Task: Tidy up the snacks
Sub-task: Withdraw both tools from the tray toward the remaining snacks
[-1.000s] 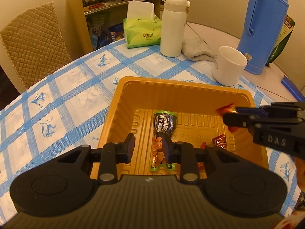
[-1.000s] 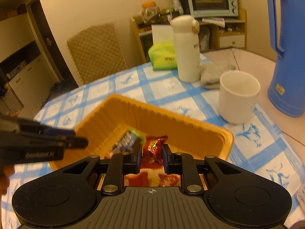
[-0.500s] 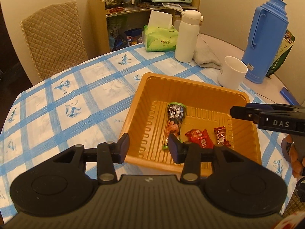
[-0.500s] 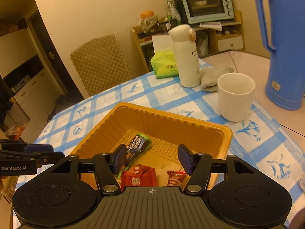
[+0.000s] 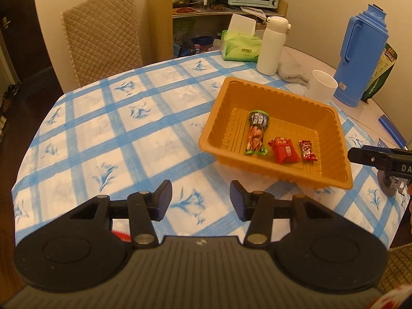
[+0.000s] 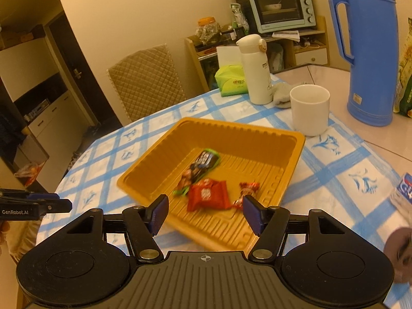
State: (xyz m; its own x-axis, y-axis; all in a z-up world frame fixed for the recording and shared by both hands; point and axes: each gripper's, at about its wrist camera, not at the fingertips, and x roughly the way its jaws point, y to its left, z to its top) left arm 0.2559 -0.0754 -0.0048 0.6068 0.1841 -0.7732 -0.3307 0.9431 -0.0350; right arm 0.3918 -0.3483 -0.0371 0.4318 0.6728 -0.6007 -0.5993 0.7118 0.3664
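Note:
An orange plastic tray (image 5: 224, 103) (image 6: 154, 159) sits on the blue-checked tablecloth. In it lie a long green-ended snack pack (image 5: 256, 135) (image 6: 197, 171), a red packet (image 5: 283, 150) (image 6: 207, 195) and a small dark-red candy (image 5: 307, 150) (image 6: 247, 189). My left gripper (image 5: 200, 200) is open and empty, held back over the cloth on the near left of the tray. My right gripper (image 6: 204, 213) is open and empty, just above the tray's near rim. Each gripper's tip shows in the other's view.
Behind the tray stand a white cup (image 5: 322, 87) (image 6: 309, 108), a white flask (image 5: 271, 46) (image 6: 256, 69), a grey cloth (image 5: 292, 70), a green tissue pack (image 5: 240, 47) and a blue thermos (image 5: 360, 56) (image 6: 370, 51). A quilted chair (image 5: 100, 36) stands at the table's far side. Packets lie at the right edge (image 6: 404, 193).
Both grippers have opened and pulled back from the tray. The red packet left the right gripper and the long pack left the left one; both now lie in the tray.

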